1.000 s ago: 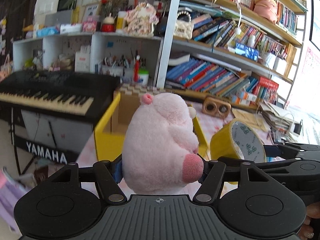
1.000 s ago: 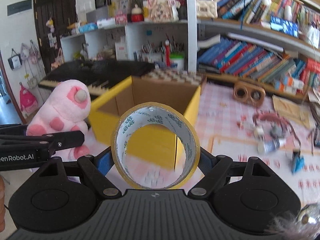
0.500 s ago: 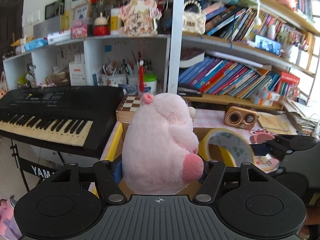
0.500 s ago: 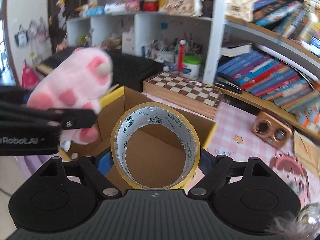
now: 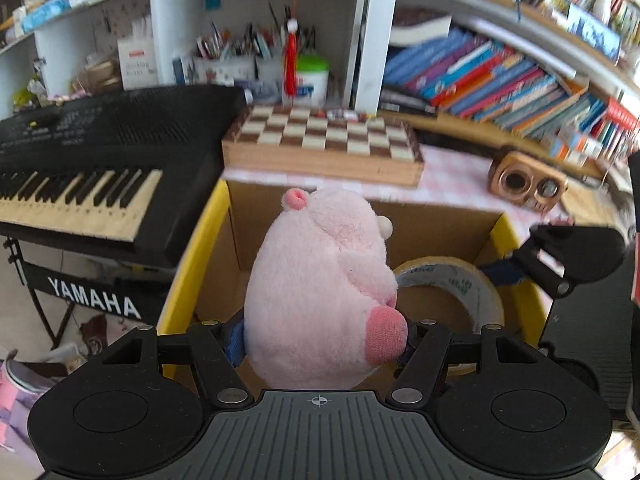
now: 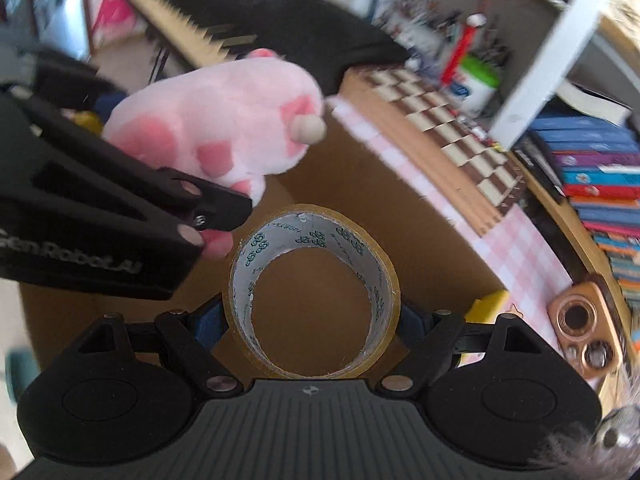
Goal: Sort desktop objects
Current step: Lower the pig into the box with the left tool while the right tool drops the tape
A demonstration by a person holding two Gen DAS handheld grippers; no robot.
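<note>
Plush pig and tape roll are the two things being sorted, each clamped in its own jaws above the open cardboard box with the yellow flaps. The left gripper squeezes the pig low on its body, so most of the toy stands tall and soft ahead of the jaws; I judge it could sag or tip sideways when let go and catch on the box wall rather than drop in. The right gripper pinches the roll across its outer rim, hole facing the camera. Just left of and ahead of those jaws, the left gripper's black fingers sit very near the roll, almost over its upper edge. A bump there could knock the roll loose or crowd both items together. Once released on its edge, the roll might also run across the box floor. Both hands tilt steeply down into the box, side by side. Beyond the box, the chessboard lies on the bench.
</note>
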